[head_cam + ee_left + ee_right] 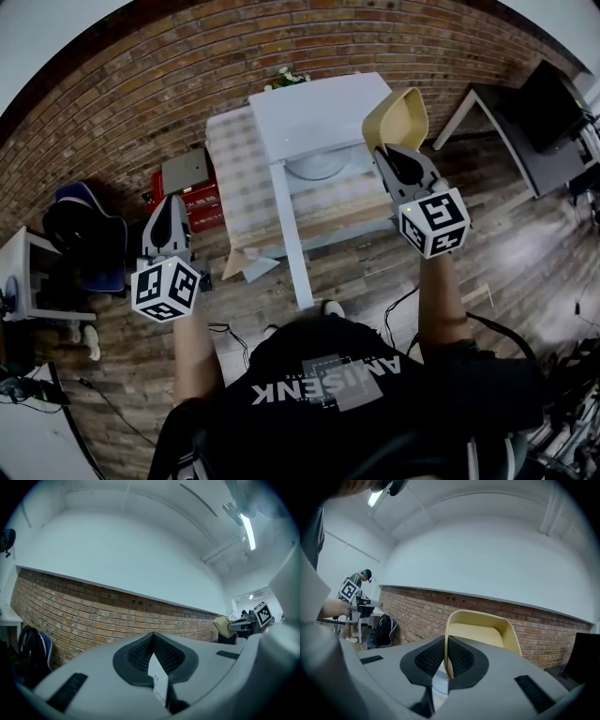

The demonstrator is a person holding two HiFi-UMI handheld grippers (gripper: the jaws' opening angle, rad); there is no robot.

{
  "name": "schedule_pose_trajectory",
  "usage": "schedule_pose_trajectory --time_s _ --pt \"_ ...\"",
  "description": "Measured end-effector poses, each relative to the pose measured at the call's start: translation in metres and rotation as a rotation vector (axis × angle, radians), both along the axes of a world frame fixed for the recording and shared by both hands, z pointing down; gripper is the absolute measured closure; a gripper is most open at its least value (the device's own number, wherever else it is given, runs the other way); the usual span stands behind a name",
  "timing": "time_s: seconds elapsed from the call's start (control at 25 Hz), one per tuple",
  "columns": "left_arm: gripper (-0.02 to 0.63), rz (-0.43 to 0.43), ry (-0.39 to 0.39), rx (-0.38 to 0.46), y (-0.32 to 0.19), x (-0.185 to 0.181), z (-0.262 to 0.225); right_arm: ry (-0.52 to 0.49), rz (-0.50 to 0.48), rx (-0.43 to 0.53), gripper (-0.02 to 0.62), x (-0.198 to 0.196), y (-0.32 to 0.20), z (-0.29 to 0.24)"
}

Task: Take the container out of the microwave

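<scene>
Yellow container (398,117) is hanging in the air by the top right corner of the microwave (309,117), seemingly already out, with the right tongs (388,152) pinching only one thin wall of it. That edge grip is risking a swivel or slip, which would be sending the tub down onto the open door (291,234) or the desk (234,169). Left tongs (169,204) are hovering pressed together and empty, well apart, giving no support.
</scene>
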State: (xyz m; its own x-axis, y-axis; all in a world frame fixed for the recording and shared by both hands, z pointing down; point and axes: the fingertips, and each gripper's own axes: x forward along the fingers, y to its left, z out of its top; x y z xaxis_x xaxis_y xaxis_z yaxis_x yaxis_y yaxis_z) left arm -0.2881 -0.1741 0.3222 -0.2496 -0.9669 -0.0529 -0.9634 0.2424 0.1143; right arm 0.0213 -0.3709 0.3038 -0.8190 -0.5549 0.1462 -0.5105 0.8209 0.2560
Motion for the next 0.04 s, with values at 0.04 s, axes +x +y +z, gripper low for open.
schedule_pose_trajectory --time_s 0.04 --pt "0.594 -0.004 0.006 0.004 0.0007 -0.0006 -0.0007 -0.001 0.002 0.001 0.545 0.0008 -0.0001 -0.0002"
